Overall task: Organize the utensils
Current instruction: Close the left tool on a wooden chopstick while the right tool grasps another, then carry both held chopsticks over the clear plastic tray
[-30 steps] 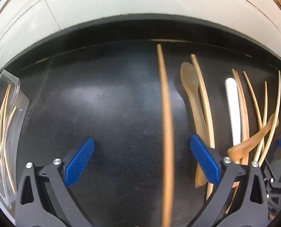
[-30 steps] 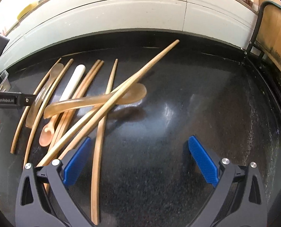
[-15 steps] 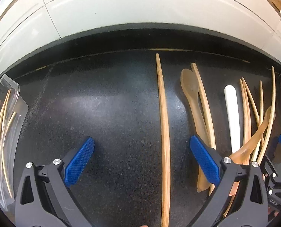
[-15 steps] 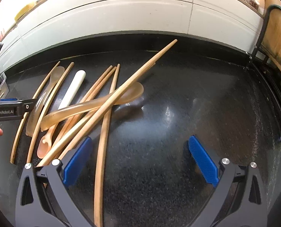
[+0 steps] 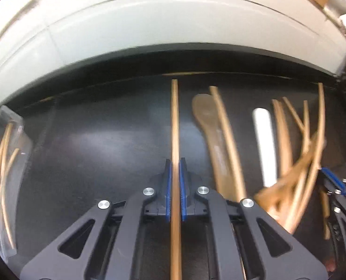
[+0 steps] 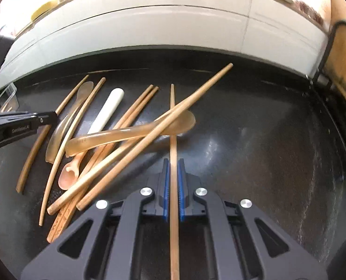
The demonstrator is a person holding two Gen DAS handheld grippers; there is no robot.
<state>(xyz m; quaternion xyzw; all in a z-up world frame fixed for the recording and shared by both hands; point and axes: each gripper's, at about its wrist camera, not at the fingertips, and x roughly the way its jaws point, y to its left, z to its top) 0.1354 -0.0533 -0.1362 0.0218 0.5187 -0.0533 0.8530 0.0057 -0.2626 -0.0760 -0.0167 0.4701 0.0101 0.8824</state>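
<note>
My left gripper (image 5: 174, 182) is shut on a long wooden chopstick (image 5: 174, 126) that runs straight ahead between its blue pads. My right gripper (image 6: 173, 182) is shut on another wooden chopstick (image 6: 173, 121), whose far end passes under a translucent amber spoon (image 6: 131, 135). A pile of chopsticks (image 6: 117, 154), a white utensil handle (image 6: 107, 109) and a small pink spoon (image 6: 69, 175) lies on the black counter (image 6: 254, 144), left of the right gripper. The left gripper also shows at the left edge of the right wrist view (image 6: 42, 120).
A clear plastic tray (image 5: 7, 163) holding several thin chopsticks sits at the far left of the left wrist view. A white tiled wall (image 6: 149, 28) runs behind the counter. A black wire rack (image 6: 331, 74) and wooden board stand at the right.
Both grippers were open and have closed, each on a chopstick lying between its fingers. The right one's chopstick has swung straight in line with the jaws.
</note>
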